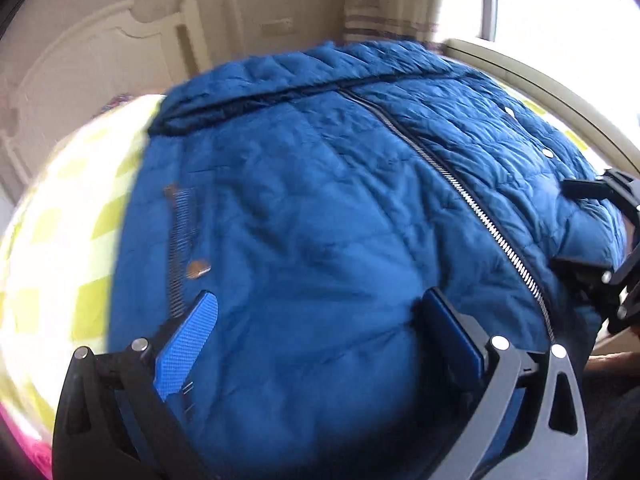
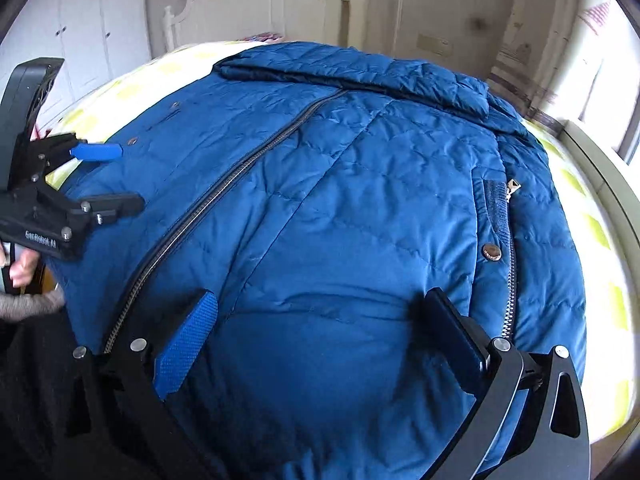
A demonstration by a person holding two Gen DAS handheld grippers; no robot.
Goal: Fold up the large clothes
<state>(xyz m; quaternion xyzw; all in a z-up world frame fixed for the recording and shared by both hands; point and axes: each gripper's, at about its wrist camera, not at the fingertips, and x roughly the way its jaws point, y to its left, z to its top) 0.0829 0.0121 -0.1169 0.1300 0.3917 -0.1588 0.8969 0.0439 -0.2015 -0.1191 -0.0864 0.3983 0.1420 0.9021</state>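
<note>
Blue quilted jacket (image 2: 320, 200): zip axis running away toward headboard; left gripper (image 1: 316, 324) and right gripper (image 2: 320, 320) both spread wide, empty, over near hem.

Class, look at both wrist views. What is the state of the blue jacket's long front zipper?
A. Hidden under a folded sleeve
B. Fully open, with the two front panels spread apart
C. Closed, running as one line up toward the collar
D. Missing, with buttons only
C: the front zipper runs as one closed line up the blue jacket to the collar.
</note>
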